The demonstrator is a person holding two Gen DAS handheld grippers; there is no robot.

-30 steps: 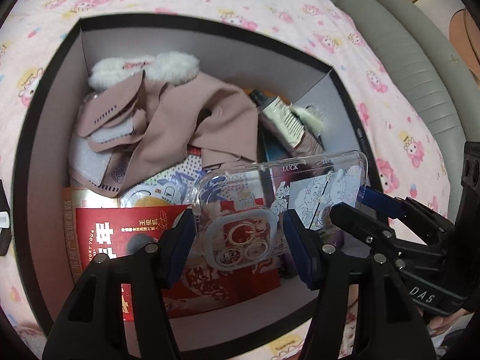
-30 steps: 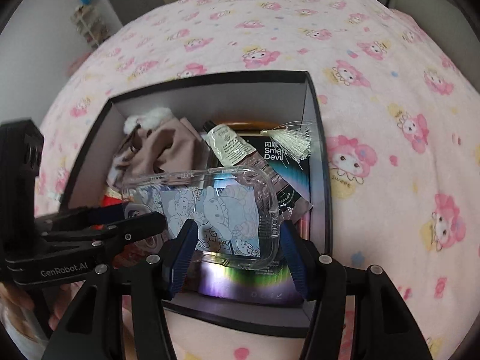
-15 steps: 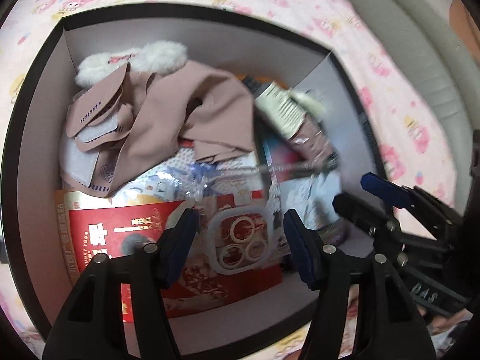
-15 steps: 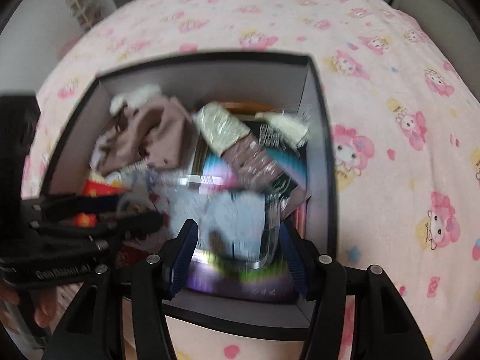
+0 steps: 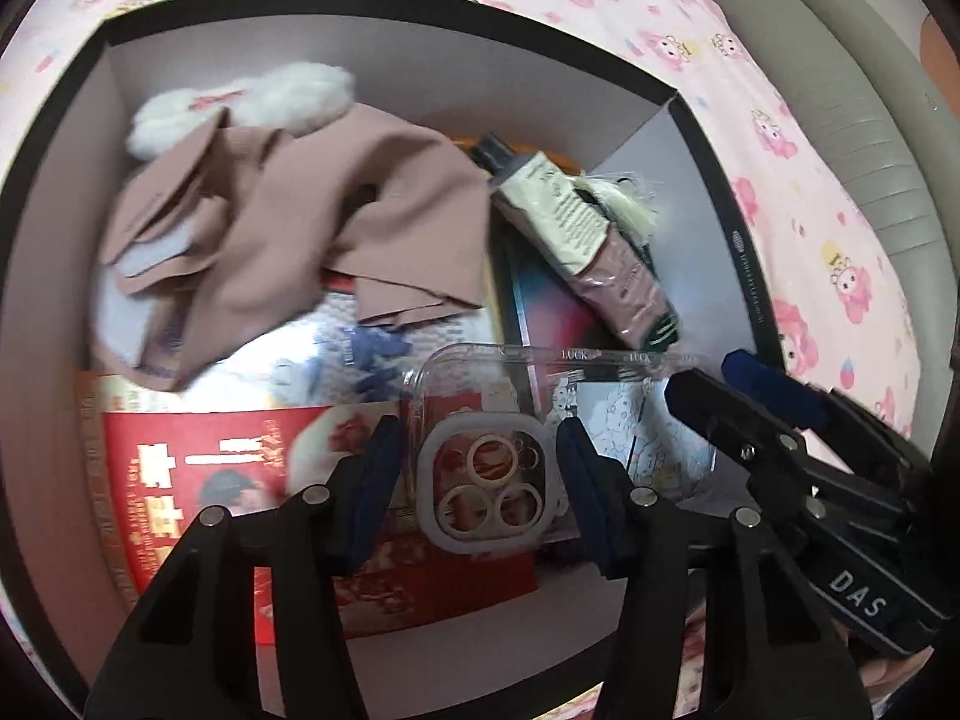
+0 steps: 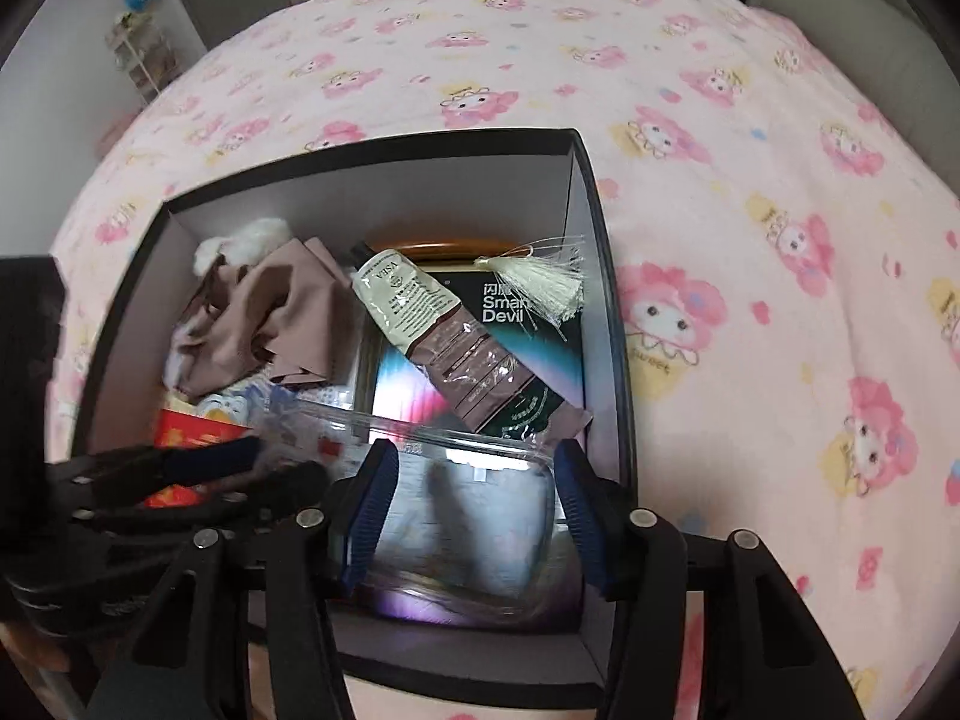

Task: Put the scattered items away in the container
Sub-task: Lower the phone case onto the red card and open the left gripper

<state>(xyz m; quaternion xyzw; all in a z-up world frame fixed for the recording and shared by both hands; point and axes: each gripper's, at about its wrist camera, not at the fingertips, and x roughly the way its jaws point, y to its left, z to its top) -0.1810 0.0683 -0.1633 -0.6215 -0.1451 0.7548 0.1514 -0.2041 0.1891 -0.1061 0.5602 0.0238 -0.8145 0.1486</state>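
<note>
phone case (image 5: 528,420) lower than before, inside box (image 5: 708,138) walls, among clutter

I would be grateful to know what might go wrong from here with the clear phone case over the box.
1. The left gripper and right gripper have just been closing with the clear phone case between their fingers. Neither grip is clearly firm, so the case may slip or tilt.
2. It sits over an uneven pile by the red packet and tube, so it might slide inside the box.
</note>
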